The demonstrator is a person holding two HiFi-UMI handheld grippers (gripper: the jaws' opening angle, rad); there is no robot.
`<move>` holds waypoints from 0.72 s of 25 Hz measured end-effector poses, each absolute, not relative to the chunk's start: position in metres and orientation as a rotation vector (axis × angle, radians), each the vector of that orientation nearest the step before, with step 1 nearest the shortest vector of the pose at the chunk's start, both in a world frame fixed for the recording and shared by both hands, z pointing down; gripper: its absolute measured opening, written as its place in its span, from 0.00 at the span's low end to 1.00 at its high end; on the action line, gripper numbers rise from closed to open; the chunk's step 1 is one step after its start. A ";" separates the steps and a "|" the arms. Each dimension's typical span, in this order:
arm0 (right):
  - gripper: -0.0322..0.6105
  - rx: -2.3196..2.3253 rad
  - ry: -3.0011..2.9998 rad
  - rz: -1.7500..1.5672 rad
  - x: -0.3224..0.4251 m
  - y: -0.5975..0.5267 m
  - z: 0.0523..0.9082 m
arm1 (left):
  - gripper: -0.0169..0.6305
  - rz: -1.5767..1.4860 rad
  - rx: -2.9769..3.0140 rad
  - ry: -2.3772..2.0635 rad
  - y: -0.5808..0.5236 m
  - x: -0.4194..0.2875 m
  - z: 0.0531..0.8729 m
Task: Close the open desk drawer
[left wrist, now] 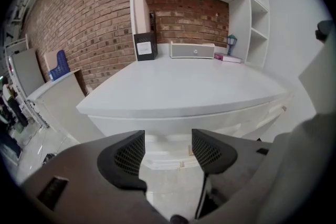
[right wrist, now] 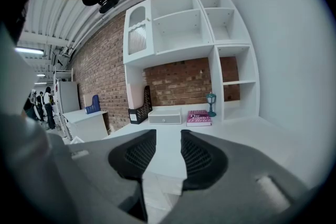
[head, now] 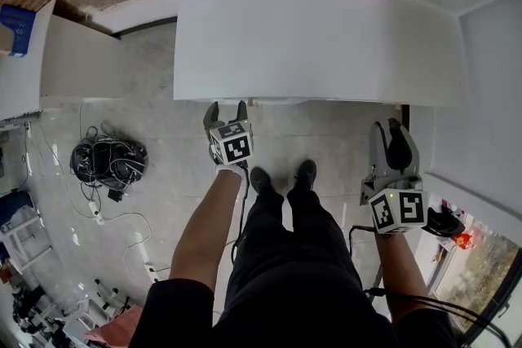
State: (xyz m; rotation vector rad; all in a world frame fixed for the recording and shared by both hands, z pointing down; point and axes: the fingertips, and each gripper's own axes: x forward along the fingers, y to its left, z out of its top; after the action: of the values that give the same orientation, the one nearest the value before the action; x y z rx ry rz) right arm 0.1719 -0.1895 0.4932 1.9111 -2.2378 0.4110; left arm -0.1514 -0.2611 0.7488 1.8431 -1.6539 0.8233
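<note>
Drawer [head: 277, 102] shows only as a thin strip under the worktop [head: 310, 37] edge: nearly shut and needing a last push, or already shut. Left hand-held gripper [head: 226, 108], just before it, and right hand-held gripper [head: 387, 130] are spread, empty.

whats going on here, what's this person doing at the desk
A person stands facing a white desk with a claw in each hand. The left claw, open and empty, hovers just short of the desk's front edge, pointing at the drawer front under the top. The right claw, also open and empty, is held off to the side. Neither touches the desk.
</note>
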 end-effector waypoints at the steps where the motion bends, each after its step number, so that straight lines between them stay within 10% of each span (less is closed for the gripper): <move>1: 0.28 1.914 -2.244 0.402 0.172 -0.189 0.490 | 0.45 0.809 1.823 -1.659 -0.257 -0.156 0.745; 18: 0.25 1.955 -2.483 0.106 0.134 -0.216 0.338 | 0.45 0.175 2.410 -1.729 -0.219 -0.138 0.393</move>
State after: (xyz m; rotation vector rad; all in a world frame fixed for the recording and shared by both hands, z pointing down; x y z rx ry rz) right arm 0.1344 -0.2157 0.3380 1.9546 -2.4834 0.1062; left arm -0.1384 -0.2192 0.3928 2.4101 -1.7290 0.1746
